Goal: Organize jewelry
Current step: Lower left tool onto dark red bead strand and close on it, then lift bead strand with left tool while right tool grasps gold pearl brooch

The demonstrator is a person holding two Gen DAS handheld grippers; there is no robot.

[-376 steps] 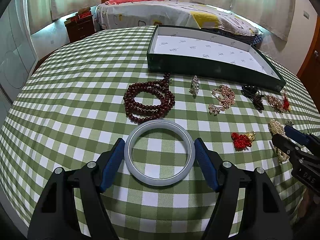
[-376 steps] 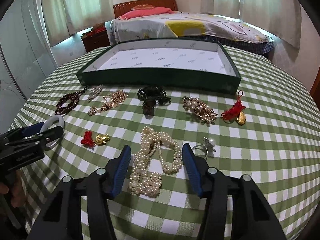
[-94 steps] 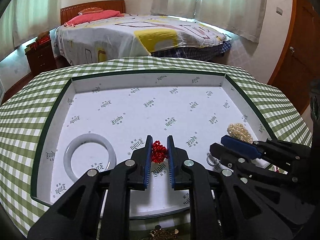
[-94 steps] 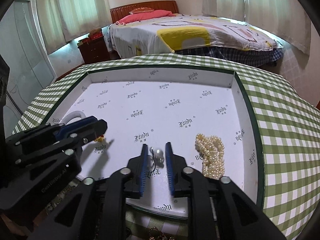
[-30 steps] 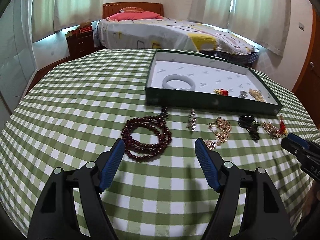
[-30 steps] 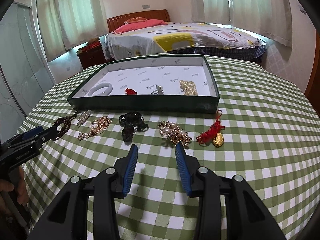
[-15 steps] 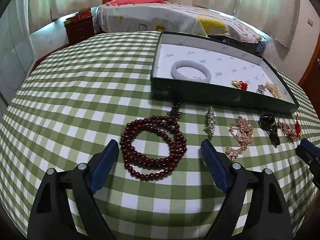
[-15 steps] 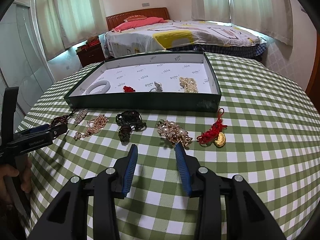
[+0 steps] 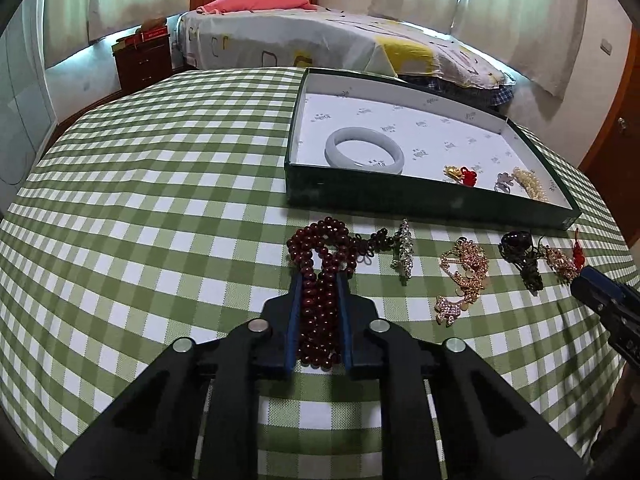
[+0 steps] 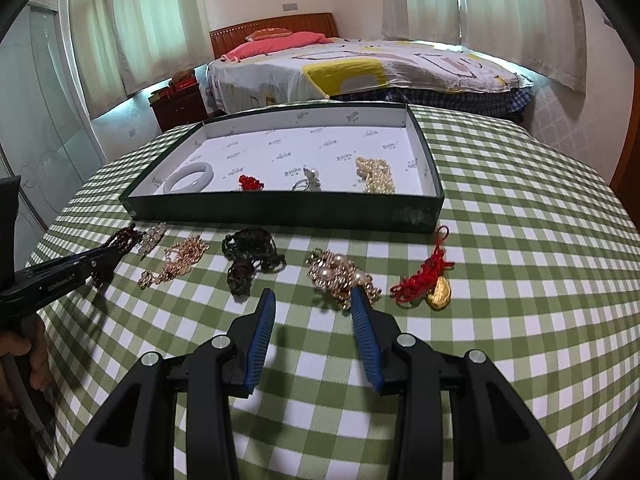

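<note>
A string of dark red beads (image 9: 320,248) lies on the green checked cloth in front of the green box (image 9: 400,200). My left gripper (image 9: 319,280) is closing on it, and its blue pads squeeze the beads into a narrow bunch. In the right wrist view the left gripper (image 10: 108,256) reaches in from the left edge. My right gripper (image 10: 313,295) hovers open over bare cloth just short of a gold and pearl piece (image 10: 342,274). Inside the box lie a white bangle (image 9: 364,152), a red knot charm (image 9: 464,174), a ring (image 10: 308,182) and a pearl strand (image 10: 374,176).
In a row before the box lie a silver rhinestone piece (image 9: 404,250), a gold chain (image 9: 464,276), a black cord piece (image 10: 250,254) and a red tassel with a gold charm (image 10: 432,280). A hand (image 10: 24,360) holds the left gripper. A bed and a nightstand stand beyond the table.
The left gripper came forward over the dark red beads and went from wide open to closed on them, bunching the loop. The right gripper stayed in place.
</note>
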